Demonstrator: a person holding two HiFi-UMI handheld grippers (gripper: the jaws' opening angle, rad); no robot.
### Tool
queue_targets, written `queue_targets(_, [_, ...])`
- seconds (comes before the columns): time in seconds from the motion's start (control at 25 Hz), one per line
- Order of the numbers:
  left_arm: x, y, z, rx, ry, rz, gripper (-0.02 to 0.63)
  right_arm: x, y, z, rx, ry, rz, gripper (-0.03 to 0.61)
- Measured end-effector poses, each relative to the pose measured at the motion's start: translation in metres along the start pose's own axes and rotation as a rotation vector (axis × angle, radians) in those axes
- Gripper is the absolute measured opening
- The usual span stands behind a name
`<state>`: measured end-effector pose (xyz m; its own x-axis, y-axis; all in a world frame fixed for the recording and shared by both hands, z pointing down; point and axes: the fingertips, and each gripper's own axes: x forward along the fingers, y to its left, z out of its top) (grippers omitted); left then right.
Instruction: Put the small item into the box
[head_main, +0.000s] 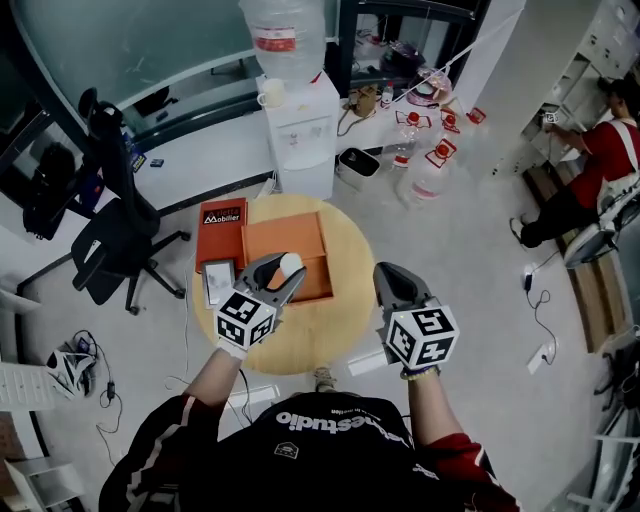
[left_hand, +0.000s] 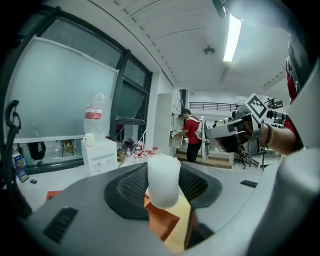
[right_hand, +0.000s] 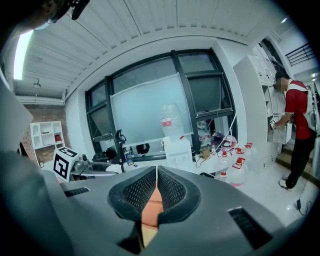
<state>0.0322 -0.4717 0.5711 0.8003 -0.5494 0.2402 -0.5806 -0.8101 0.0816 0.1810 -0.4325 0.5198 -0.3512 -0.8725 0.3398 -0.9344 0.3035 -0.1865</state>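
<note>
left tool (head_main: 284, 272) | white item (left_hand: 163, 180) clamped between pads | above orange box (head_main: 272, 238)

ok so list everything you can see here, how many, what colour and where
table: 1, round, wood, centre
box: 1, orange, open, on the table
lid: 1, orange-red, flat, left of the box
flat grey thing: 1, table's left edge; unclear what it is
item: 1, white, over the box
dispenser: 1, white, bottle on top, behind the table
chair: 1, black, floor at left
jugs: several, clear with red caps, floor at back right
person: 1, red top, far right
left gripper: grey, shut on the item
right gripper: grey, shut, empty, over the table's right side
</note>
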Motion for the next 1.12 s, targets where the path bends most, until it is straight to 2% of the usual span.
queue_targets(0.32, [0.039, 0.006, -0.045, 0.044, 0.1, -0.056, 0.184, 0.007, -0.02, -0.012, 0.027, 0.027, -0.02, 0.035])
queue_targets(0.68, [0.075, 0.015, -0.098, 0.068, 0.257, -0.064, 0.184, 0.017, -0.037, -0.031, 0.066, 0.063, -0.026, 0.035])
queue_targets(1.12, [0.105, 0.022, -0.164, 0.021, 0.428, -0.093, 0.184, 0.021, -0.053, -0.055, 0.109, 0.101, -0.054, 0.035])
